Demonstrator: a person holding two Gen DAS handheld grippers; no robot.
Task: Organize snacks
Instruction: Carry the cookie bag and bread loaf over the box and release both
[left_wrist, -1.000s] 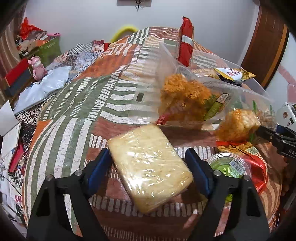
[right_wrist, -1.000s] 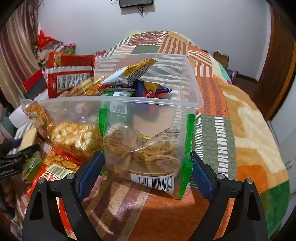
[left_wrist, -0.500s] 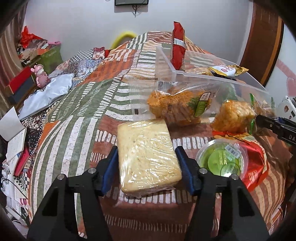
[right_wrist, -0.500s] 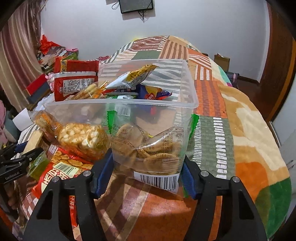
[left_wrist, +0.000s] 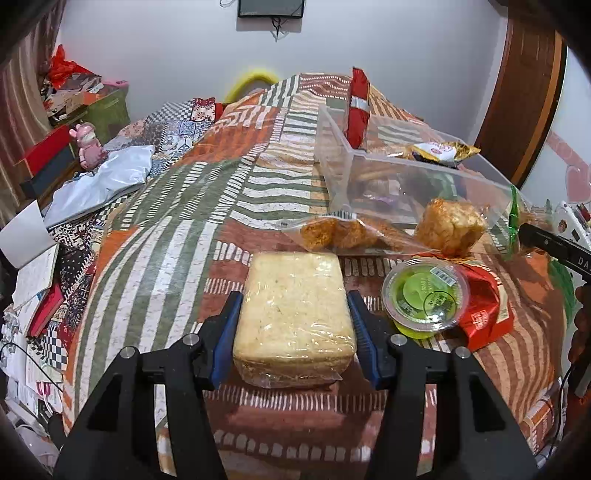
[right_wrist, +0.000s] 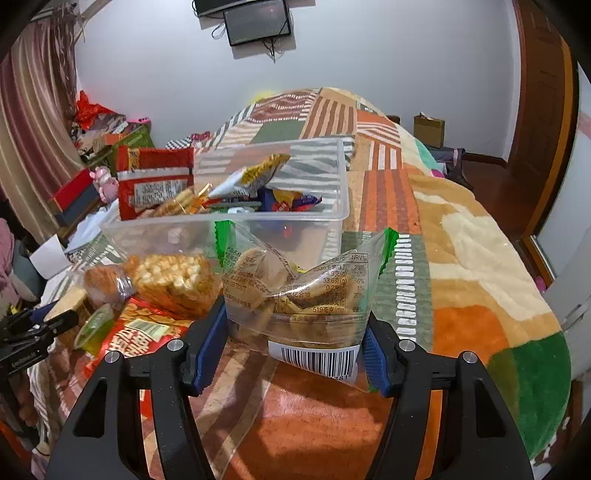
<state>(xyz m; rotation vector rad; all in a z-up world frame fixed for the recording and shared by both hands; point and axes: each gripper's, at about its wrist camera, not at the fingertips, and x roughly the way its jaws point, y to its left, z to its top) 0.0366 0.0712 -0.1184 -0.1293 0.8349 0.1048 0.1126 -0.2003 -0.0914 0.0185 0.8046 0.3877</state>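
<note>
My left gripper (left_wrist: 293, 328) is shut on a pale yellow wrapped snack block (left_wrist: 293, 314) that rests on the patterned bedspread. My right gripper (right_wrist: 295, 332) is shut on a clear green-edged bag of biscuits (right_wrist: 301, 295) with a barcode, right in front of the clear plastic bin (right_wrist: 332, 218). The bin (left_wrist: 424, 177) holds several snack packets, among them a red one (right_wrist: 155, 181). Beside the bin lie clear bags of orange fried snacks (left_wrist: 340, 232), a puffed rice cake (left_wrist: 448, 225), a green jelly cup (left_wrist: 424, 295) and a red packet (left_wrist: 484, 314).
The bed is covered with a striped patchwork blanket (left_wrist: 177, 221). Clutter, books and a pink toy (left_wrist: 88, 144) sit at the left beside the bed. A wooden door (right_wrist: 543, 92) is at the right. A screen (right_wrist: 255, 22) hangs on the far wall.
Both grippers have closed in on their snacks. The left pads now press the sides of the yellow block, which has straightened. The right pads now squeeze the biscuit bag, which has crumpled upward.
</note>
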